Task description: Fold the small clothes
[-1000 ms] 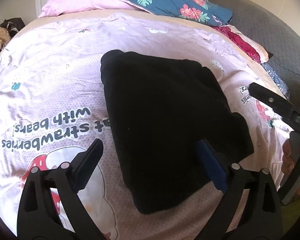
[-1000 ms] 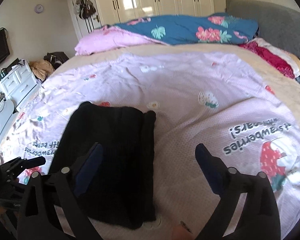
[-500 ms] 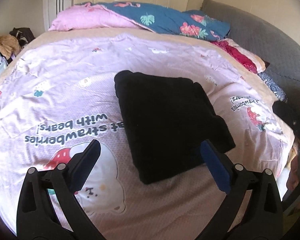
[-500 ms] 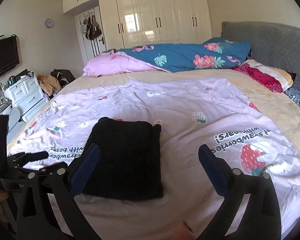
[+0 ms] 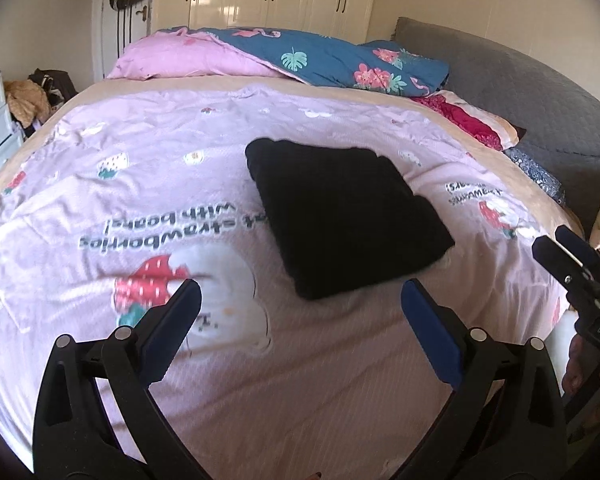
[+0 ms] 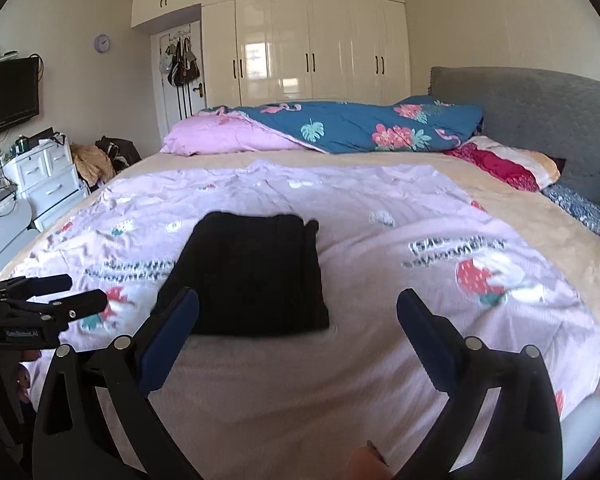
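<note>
A black garment [image 5: 348,212] lies folded into a flat rectangle on the pink printed bedspread [image 5: 140,184]; it also shows in the right wrist view [image 6: 252,276]. My left gripper [image 5: 300,296] is open and empty, held back from the garment's near edge. My right gripper [image 6: 298,304] is open and empty, also drawn back from the garment. The right gripper shows at the right edge of the left wrist view [image 5: 572,264], and the left gripper at the left edge of the right wrist view [image 6: 60,296].
A pink pillow [image 6: 228,136] and a blue floral duvet [image 6: 360,124] lie at the far end of the bed. A grey headboard [image 6: 540,112] stands on the right. White drawers [image 6: 44,184] and a clothes pile [image 6: 96,160] stand left of the bed.
Both grippers have pulled back and up from the folded garment, which now lies farther off and alone on the bedspread. Both stay open.
</note>
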